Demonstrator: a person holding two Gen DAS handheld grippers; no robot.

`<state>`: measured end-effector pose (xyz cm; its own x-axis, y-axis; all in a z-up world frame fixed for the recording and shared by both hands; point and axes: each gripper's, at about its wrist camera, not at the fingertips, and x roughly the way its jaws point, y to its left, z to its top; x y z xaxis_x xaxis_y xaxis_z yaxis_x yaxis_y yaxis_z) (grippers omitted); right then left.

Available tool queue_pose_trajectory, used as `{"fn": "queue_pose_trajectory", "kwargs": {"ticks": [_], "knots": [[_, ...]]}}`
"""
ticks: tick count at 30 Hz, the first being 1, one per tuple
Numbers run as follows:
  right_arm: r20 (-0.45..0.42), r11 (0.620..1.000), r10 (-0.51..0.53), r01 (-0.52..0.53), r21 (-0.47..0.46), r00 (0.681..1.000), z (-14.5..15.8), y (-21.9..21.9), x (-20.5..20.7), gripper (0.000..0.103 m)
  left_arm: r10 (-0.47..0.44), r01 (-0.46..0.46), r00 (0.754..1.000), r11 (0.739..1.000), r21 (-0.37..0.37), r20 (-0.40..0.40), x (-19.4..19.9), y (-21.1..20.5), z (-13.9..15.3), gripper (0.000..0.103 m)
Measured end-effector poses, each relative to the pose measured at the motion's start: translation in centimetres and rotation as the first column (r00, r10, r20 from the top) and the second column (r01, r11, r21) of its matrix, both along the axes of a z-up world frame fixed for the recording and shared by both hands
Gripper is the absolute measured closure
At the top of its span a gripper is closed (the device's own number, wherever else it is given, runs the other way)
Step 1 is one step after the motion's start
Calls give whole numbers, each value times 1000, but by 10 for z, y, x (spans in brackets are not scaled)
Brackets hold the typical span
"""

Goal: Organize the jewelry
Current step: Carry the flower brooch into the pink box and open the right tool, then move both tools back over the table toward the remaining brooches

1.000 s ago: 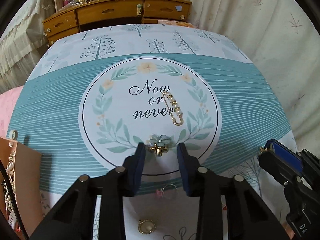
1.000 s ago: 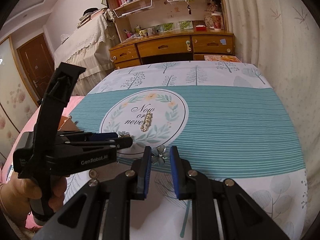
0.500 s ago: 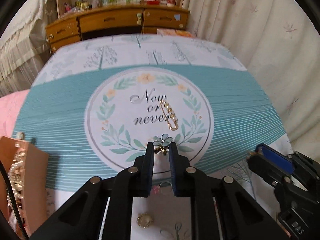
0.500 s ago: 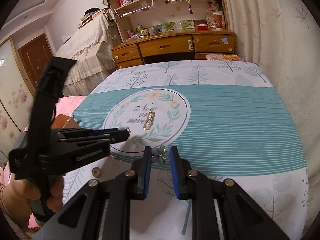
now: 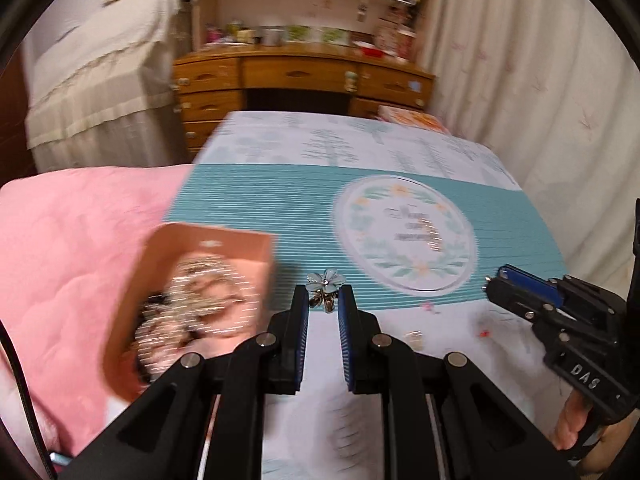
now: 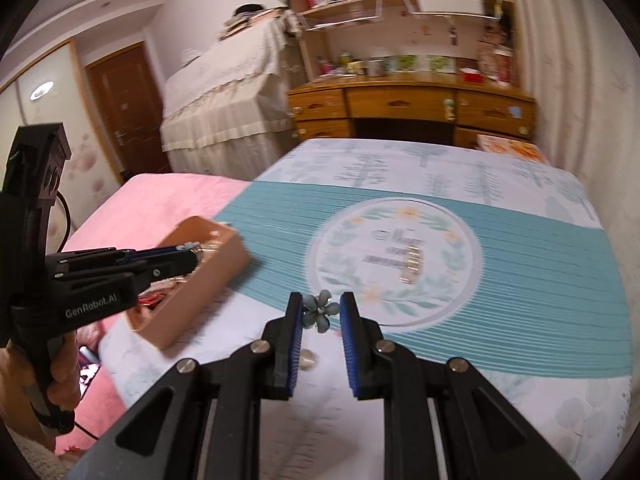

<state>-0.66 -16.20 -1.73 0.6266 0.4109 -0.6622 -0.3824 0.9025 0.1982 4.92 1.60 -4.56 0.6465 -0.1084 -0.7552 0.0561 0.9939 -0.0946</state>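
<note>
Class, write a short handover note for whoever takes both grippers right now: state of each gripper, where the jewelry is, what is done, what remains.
Left gripper: shut on a pale blue flower earring, carried beside the pink jewelry box.
Right gripper: shut on a second, darker blue flower earring, above the near edge of the bedspread.
Box: already holds pearly pieces; the view is blurred.
Loose: gold pearl pin on the round print, a round gold piece and small pink bits nearby.
Done: both earrings picked up.
Left: drop them in the box, then collect the loose pieces.
</note>
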Motion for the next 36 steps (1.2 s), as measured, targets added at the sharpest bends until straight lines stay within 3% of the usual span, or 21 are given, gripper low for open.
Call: {"fn": "queue_pose_trajectory", "kwargs": {"ticks": [9,16,28,31,33,36], "knots": [[-28,985,162,-159,70,986,28,74,12,85,141,-141,989,990,-4,-34,-7,77,-6,91],[-41,978,204,-201,55,978,38,128,23,84,123,-123,991,992,-5,-53,0,90,-13,91],[-167,979,204,-205,13,965,8,177,56,84,71,-73,994,997,-30,-86,1,100,-29,90],[-194,979,201,-206,-5,960,2,184,58,84,69,-71,995,997,-23,-76,0,100,-28,68],[-211,980,192,-197,-5,959,-1,184,59,82,65,-67,996,998,-19,-56,-3,99,-26,37],[-228,982,184,-188,6,956,-2,182,61,80,55,-54,998,999,1,-29,-5,94,-23,33]]}}
